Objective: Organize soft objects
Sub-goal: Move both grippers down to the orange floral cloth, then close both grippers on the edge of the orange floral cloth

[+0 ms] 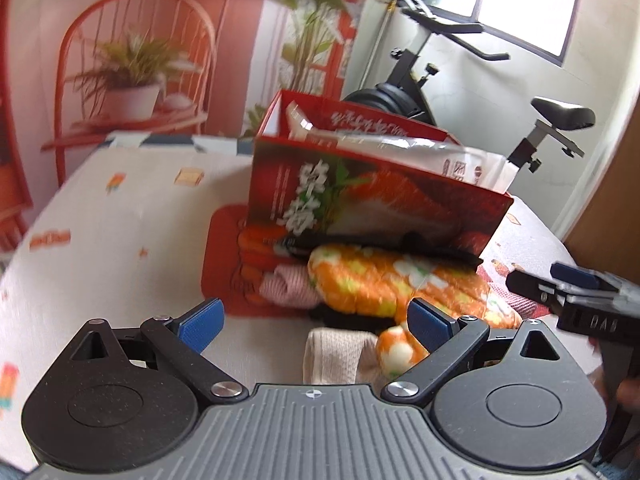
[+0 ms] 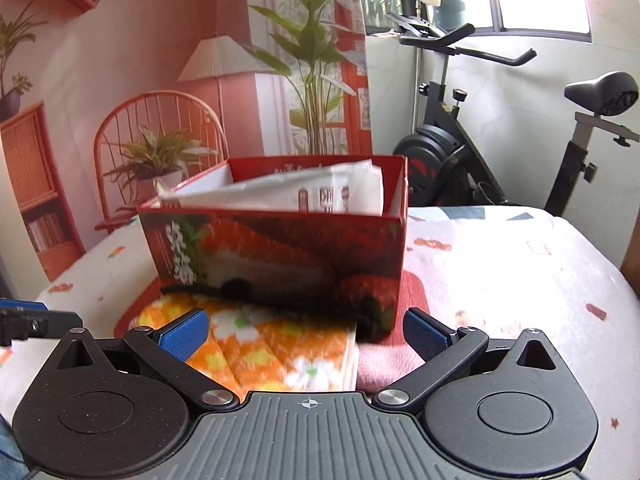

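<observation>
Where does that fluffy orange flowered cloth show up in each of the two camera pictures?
Left wrist view: orange flowered cloth lies centre-right, in front of the red box, just ahead of the open left gripper.
Right wrist view: cloth sits lower centre-left, between the open right gripper's fingers.
Shared landmark: the red box.

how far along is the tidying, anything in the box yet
Done: only a white plastic packet sits in the red strawberry-print cardboard box. In hand: nothing; both left tongs and right tongs are open. Left: orange floral cloth, pink cloth, beige towel.
</observation>
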The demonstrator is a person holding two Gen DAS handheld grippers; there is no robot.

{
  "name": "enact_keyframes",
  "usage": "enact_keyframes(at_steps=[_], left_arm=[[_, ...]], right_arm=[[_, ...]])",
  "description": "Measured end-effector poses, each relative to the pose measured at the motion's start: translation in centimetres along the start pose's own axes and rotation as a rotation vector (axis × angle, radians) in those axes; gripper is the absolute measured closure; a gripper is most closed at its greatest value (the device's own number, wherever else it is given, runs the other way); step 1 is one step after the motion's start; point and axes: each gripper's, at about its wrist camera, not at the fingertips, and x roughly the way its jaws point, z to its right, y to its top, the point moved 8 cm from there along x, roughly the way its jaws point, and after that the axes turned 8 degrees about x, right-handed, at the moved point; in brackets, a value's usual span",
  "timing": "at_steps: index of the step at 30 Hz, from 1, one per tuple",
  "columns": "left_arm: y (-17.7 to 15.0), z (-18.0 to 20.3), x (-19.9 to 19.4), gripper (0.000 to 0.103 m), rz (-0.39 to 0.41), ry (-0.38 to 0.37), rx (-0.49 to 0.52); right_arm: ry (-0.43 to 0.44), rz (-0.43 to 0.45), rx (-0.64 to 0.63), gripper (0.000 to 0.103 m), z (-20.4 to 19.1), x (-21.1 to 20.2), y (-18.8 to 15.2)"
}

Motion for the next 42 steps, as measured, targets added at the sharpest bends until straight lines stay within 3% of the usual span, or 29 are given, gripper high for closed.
enact_keyframes(at_steps=[8, 13, 16, 26, 29, 34, 38, 42], left_arm=[[-1.8, 0.8, 0.6, 0.008, -0.018, -0.046, -0.009], [-2.5, 0.7, 1.6, 0.021, -0.051, -0.069, -0.037], [-2.6, 0.4, 2.1, 0.027, -0.059, -0.066, -0.056], [-1.3, -0.1, 3.9, 0.045, -0.075, -0.08, -0.09], [-0.2, -0.5, 4.6, 0.047, -0.065, -0.078, -0.112], [1.9, 0.7, 7.2, 0.048, -0.086, -0.101, -0.057], [1.6, 1.0, 9.4, 0.049, -0.127, -0.125, -0.107], [1.1, 1.8, 10.1, 0.048, -0.135, -0.116, -0.077]], right_arm=[[0.01, -0.037, 0.005, 0.001, 0.2, 0.7, -3.0], [0.04, -0.048, -0.013, 0.01, -0.2, 1.7, -3.4], [0.06, -0.063, -0.009, 0.022, -0.2, 2.4, -3.8], [0.105, -0.096, 0.057, 0.024, 0.8, 4.2, -4.9], [0.118, -0.099, 0.075, 0.024, 1.1, 4.4, -5.2], [0.133, -0.102, 0.097, 0.024, 1.2, 4.8, -5.3], [0.148, -0.105, 0.112, 0.024, 1.4, 4.8, -5.3], [0.152, -0.107, 0.128, 0.024, 1.7, 5.0, -5.2]])
